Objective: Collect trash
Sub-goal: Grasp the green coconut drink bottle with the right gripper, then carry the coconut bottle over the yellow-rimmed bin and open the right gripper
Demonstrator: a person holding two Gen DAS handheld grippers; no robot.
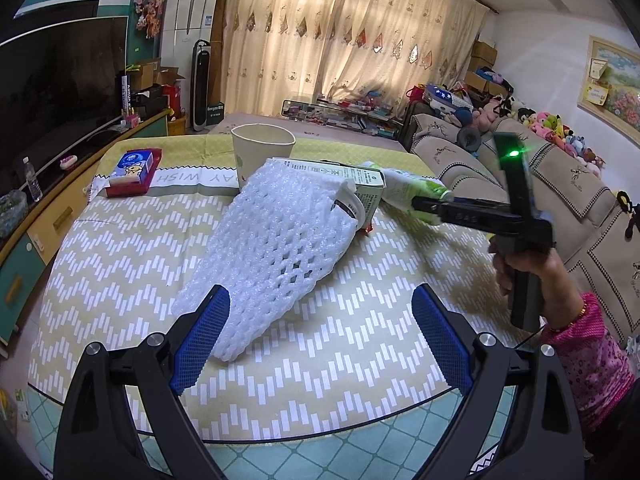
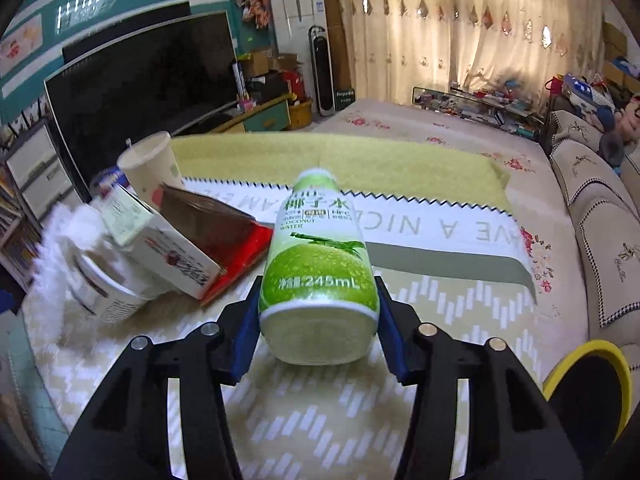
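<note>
Your right gripper [image 2: 318, 328] is clamped on the green-and-white coconut water bottle [image 2: 318, 280]; your left gripper [image 1: 320, 336] is spread wide and empty.

Right: both blue pads sit flush on the bottle's lower sides, near its base, with the cap end pointing away from you and tilted up over the yellow-and-white zigzag tablecloth [image 1: 120, 264]. Left: its blue fingers [image 1: 200, 340] hang apart above the cloth, and the near end of the white foam fruit net [image 1: 272, 240] lies by the left finger; contact can't be confirmed. The rest of the trash is piled past that net: a white carton box [image 2: 160, 246], a white round tub [image 2: 100, 288], a red flat pack [image 2: 244, 260] and an upright beige paper cup [image 1: 262, 156]. A yellow-rimmed bin [image 2: 588, 384] shows at your lower right.
</note>
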